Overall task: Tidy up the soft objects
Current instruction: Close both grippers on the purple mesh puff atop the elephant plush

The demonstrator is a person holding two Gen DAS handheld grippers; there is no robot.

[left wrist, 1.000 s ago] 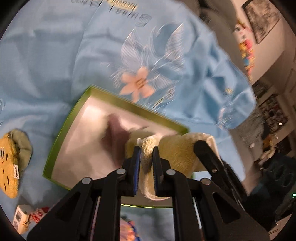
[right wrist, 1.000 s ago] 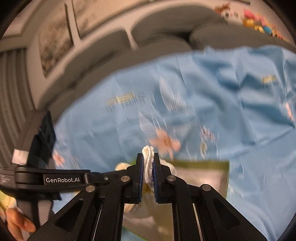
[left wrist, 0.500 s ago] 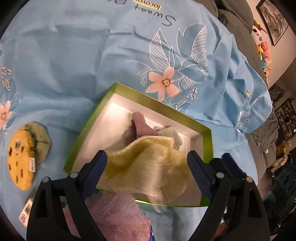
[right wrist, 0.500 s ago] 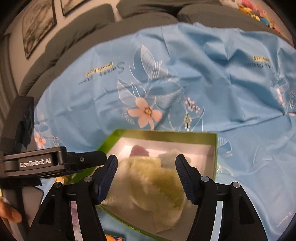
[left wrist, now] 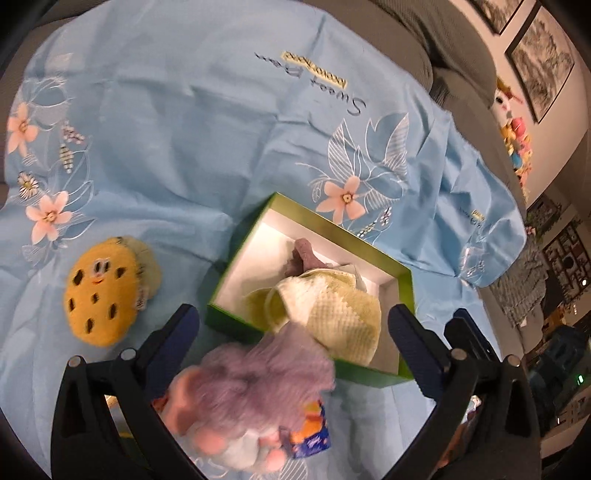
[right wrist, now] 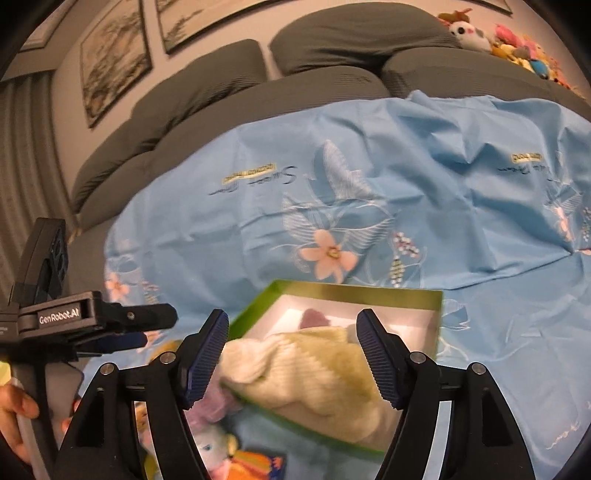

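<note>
A green box (left wrist: 332, 229) with a white inside sits on the blue flowered sheet (left wrist: 184, 129). A pale yellow knitted cloth (left wrist: 332, 314) lies in it and hangs over the near rim, beside a purple soft piece (left wrist: 306, 254). My left gripper (left wrist: 295, 325) hovers in front of the box, its jaws opening wide, and the pads touch nothing. A fluffy purple toy (left wrist: 258, 373) lies below it. In the right wrist view, my right gripper (right wrist: 291, 328) is also opening above the yellow cloth (right wrist: 306, 365) and box (right wrist: 354, 290), with the pads clear of the cloth.
A yellow cookie plush (left wrist: 99, 291) lies left of the box. A small orange and blue packet (left wrist: 310, 428) sits by the purple toy. Grey pillows (right wrist: 332, 33) line the far side of the bed, and several stuffed toys (right wrist: 517, 44) sit at the back right. A hand (right wrist: 14, 406) holds the left gripper's handle.
Both grippers were shut on the yellow cloth and have opened, leaving it in the box. The left gripper has pulled back, bringing the cookie plush and purple toy into view.
</note>
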